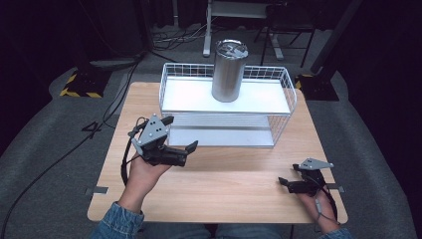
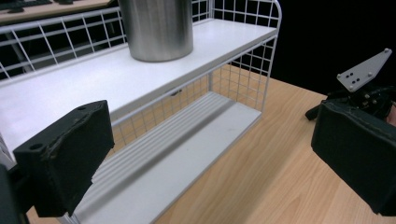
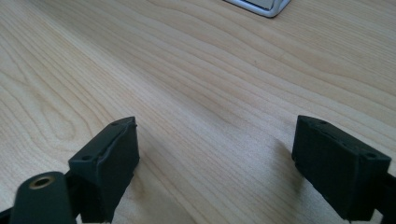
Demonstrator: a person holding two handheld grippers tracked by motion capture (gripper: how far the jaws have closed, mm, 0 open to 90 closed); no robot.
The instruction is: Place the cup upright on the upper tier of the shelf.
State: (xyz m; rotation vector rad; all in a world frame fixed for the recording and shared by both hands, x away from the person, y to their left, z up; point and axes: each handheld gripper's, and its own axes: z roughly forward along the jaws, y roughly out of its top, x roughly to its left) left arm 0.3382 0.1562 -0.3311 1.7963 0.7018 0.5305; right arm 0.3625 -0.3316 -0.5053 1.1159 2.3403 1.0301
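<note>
The left tongs (image 1: 180, 134) hover, jaws apart, near the wire rack (image 1: 286, 87) holding 1 steel cup (image 1: 229, 69). The right tongs (image 1: 286, 182) rest on the counter (image 1: 224, 174), jaws apart, empty.

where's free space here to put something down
Widest bare patch: the wooden table between the left gripper and right gripper. The rack's lower shelf is bare. The steel tumbler occupies the top shelf centre.

Bright, evenly lit tabletop; dark surroundings; soft focus.
</note>
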